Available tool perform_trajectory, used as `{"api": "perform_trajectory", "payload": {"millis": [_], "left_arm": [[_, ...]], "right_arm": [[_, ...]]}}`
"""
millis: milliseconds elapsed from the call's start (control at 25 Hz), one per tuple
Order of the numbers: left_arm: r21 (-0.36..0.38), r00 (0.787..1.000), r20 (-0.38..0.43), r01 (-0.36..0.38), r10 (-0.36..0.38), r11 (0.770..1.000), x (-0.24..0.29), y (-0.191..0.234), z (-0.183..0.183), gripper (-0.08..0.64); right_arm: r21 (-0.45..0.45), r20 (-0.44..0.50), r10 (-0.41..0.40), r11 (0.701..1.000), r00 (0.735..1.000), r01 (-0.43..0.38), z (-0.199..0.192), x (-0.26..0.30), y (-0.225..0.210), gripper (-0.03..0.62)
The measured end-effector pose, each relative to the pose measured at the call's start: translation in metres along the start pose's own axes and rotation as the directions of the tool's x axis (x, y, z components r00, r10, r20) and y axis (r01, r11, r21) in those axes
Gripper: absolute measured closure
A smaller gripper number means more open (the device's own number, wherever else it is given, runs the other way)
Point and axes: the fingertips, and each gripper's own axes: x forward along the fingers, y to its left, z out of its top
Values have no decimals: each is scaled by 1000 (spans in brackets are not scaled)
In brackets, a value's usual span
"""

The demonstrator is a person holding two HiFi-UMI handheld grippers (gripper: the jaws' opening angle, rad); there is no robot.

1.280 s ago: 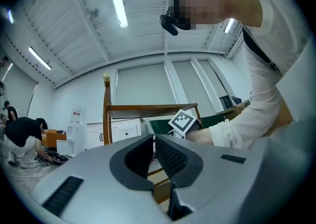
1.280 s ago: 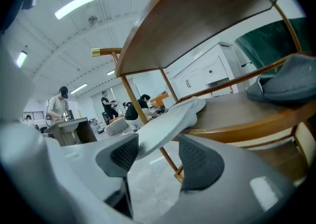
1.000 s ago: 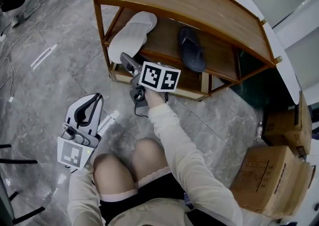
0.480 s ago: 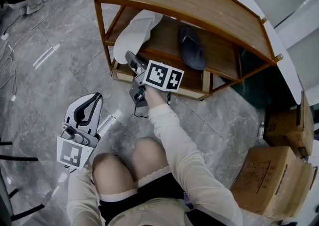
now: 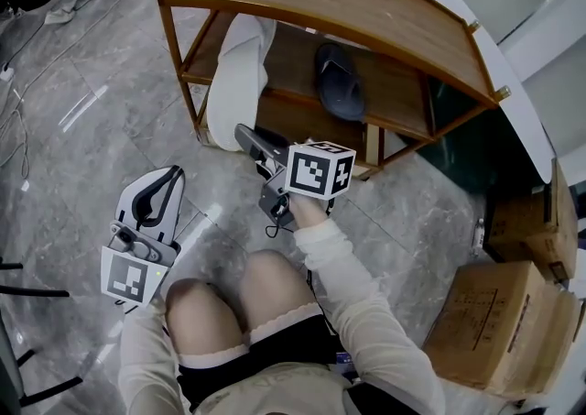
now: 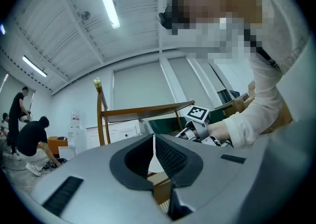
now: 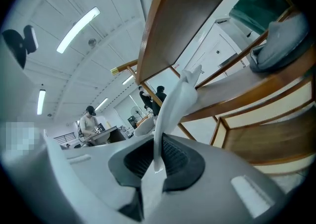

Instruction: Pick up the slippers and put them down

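Wooden shelf (image 5: pixel 348 1) — white slipper (image 5: pixel 236 74), thin, floppy

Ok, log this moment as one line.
right gripper: fingers just closed on white slipper, partly off shelf | left gripper: shut, empty | dark slipper: on shelf

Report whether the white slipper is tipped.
Tipped: the white slipper slants off the shelf, pinched by the right gripper, whose jaws have just been closing.

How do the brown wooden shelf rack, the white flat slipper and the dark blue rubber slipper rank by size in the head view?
1. brown wooden shelf rack.
2. white flat slipper.
3. dark blue rubber slipper.
The white one is nearer the camera, so real sizes are unsure.
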Motion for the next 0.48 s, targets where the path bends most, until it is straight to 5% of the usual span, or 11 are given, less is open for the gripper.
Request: {"api": "perform_trajectory", "payload": {"millis": [480], "left_arm": [[19, 1000, -6, -15, 15, 1000, 0, -8, 8, 555]], "right_arm": [[-153, -136, 39, 986, 990, -60, -42, -57, 21, 549]]}}
